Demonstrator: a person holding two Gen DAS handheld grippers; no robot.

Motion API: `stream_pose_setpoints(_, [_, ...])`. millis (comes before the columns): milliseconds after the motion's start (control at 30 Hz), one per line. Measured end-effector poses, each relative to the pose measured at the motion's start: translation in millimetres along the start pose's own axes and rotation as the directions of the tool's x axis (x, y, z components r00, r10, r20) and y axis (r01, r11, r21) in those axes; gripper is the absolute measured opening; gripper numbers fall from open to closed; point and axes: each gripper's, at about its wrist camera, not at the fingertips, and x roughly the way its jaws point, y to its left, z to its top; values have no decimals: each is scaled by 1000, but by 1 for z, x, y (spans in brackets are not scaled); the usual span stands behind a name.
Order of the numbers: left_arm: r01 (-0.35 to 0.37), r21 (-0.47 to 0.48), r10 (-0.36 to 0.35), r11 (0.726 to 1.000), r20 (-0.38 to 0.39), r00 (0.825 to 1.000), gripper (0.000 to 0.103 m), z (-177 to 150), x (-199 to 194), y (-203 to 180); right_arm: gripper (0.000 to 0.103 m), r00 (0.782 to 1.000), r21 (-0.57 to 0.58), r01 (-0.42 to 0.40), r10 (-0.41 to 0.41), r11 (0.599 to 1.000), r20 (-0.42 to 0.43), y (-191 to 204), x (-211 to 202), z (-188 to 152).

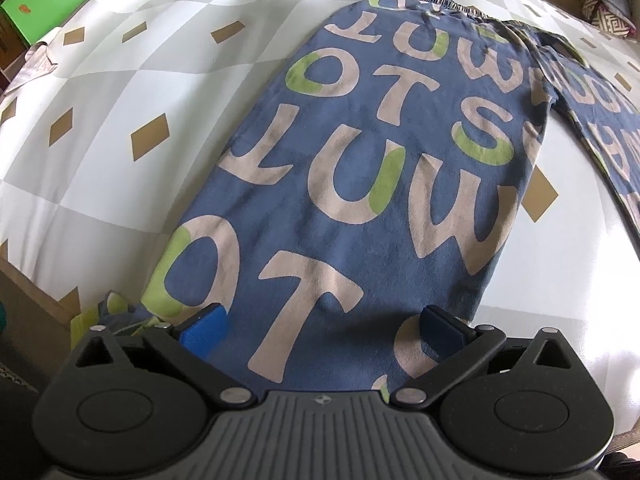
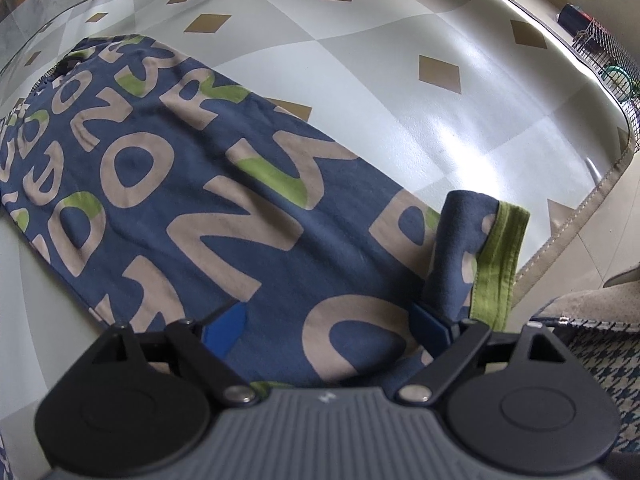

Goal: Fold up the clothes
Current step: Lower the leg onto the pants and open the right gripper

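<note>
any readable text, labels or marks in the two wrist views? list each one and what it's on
"OT", "S", "LUW", "OT": big beige and green letters printed on the blue trousers, left wrist view; they spell no clear word.
"N", "O", "R", "D": loose letters on the trousers' other leg, right wrist view.
Small pale logo on the left gripper body: too small to read.
Similar mark on the right gripper body: also unreadable.
No numbers or brand labels legible.

The trousers (image 1: 360,184) are blue, printed with large beige letters touched with green, and lie spread flat on the sheet (image 1: 120,128), a white, diamond-patterned one. A striped waistband shows at their far end. In the right wrist view one leg end (image 2: 468,248), green-cuffed, stands curled up off the sheet
</note>
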Motion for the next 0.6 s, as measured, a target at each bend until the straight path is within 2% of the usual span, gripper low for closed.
stream_pose_setpoints(333, [6,2,-6,1000,-1,1000,103,0,0,1,99,1000,9,12,-12,1000,-26,4,5,3])
stream_pose_setpoints(500, [7,-2,-7,1000,-1,1000,103,-1,1,1,98,995,-32,29,-32,999,-99,11,7,15])
stream_pose_setpoints(600, [7,-1,-7,1000,3,1000,103,-2,1,1,94,996,-73,28,-34,997,-87,21,3,20])
